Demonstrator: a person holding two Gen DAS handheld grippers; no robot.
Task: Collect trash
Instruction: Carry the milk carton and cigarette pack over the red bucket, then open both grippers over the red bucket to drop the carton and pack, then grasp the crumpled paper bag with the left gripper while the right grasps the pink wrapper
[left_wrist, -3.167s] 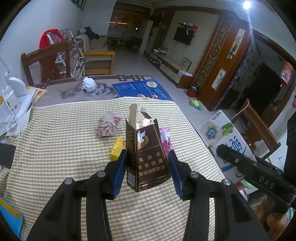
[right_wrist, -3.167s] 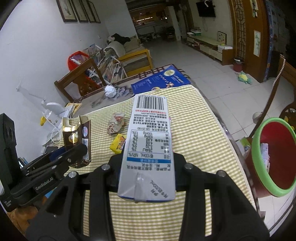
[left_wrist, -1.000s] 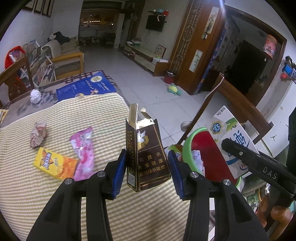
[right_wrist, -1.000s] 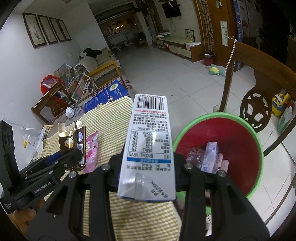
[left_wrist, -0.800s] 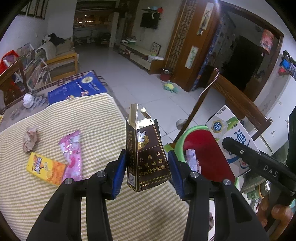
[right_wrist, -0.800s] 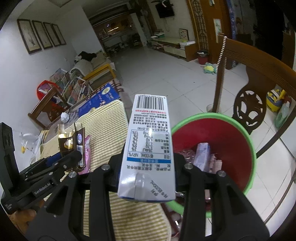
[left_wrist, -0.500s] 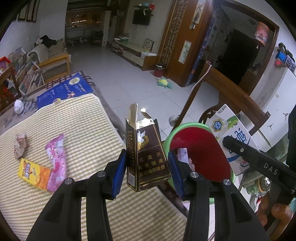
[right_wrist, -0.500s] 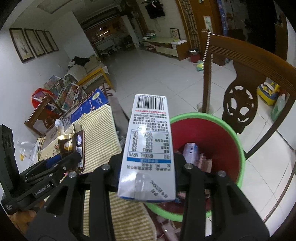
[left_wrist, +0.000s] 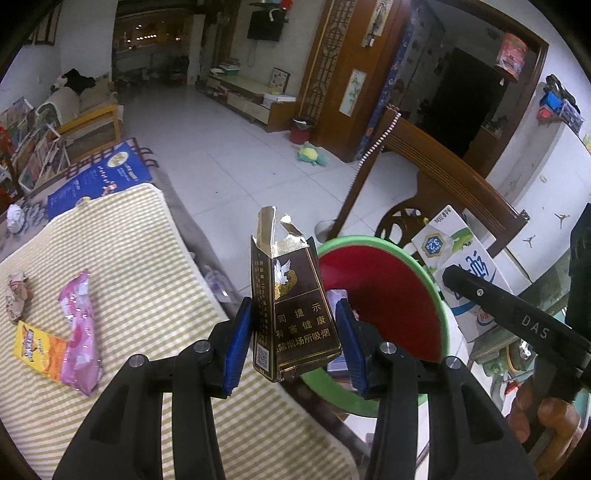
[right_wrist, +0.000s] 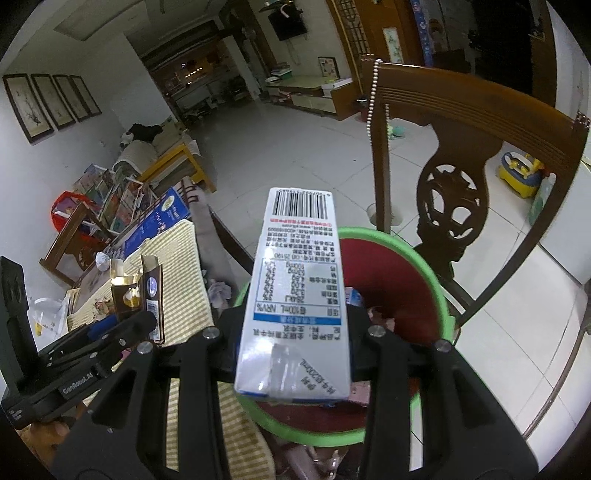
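Your left tool (left_wrist: 293, 332) grips a torn brown cigarette pack (left_wrist: 291, 306) printed "吸烟有害健康", beside the green-rimmed red trash bin (left_wrist: 388, 295). Your right tool (right_wrist: 295, 332) clamps a milk carton (right_wrist: 295, 295) marked "200mL", barcode forward, above that bin.

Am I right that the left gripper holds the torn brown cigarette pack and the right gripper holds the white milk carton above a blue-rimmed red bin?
Not quite: the rim is green, not blue. The right wrist view shows the right gripper holding the white milk carton above the green-rimmed red bin. The left gripper does hold the torn brown cigarette pack.
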